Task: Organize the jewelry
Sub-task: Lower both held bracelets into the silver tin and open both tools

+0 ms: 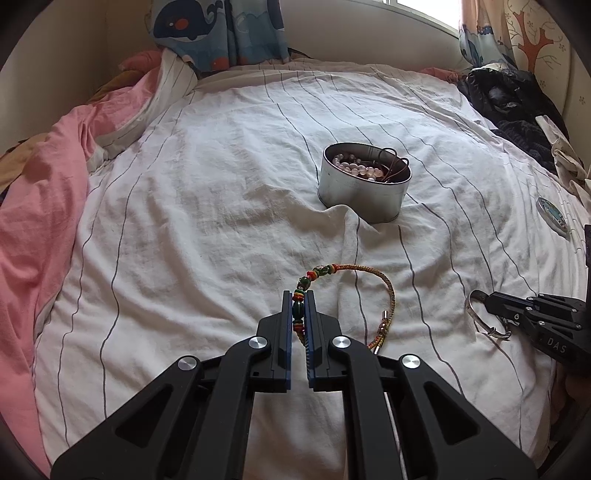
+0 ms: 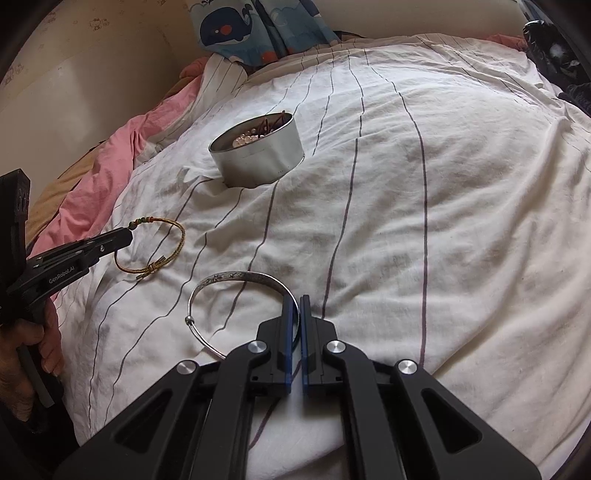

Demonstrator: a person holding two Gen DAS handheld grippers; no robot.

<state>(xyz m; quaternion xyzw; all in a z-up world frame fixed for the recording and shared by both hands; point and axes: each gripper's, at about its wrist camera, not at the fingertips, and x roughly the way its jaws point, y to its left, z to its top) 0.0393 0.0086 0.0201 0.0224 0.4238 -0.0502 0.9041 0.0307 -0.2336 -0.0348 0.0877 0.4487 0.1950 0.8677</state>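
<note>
A round silver tin (image 1: pixel 364 190) sits mid-bed holding pale beads and brown cords; it also shows in the right wrist view (image 2: pixel 260 155). My left gripper (image 1: pixel 299 293) is shut on the beaded end of a woven cord bracelet (image 1: pixel 384 284), whose loop lies on the sheet to the right. The same bracelet (image 2: pixel 173 236) and left gripper (image 2: pixel 127 234) show at the left of the right wrist view. My right gripper (image 2: pixel 299 299) is shut on a silver bangle (image 2: pixel 229 276) resting on the sheet. The bangle (image 1: pixel 474 308) and right gripper (image 1: pixel 491 301) show at the right of the left wrist view.
The bed has a white striped sheet (image 1: pixel 221 184). A pink quilt (image 1: pixel 40 206) is bunched along the left. Dark clothes (image 1: pixel 509 107) lie at the far right. A tin lid (image 1: pixel 552 214) lies near the right edge. A whale-print curtain (image 1: pixel 221 29) hangs behind.
</note>
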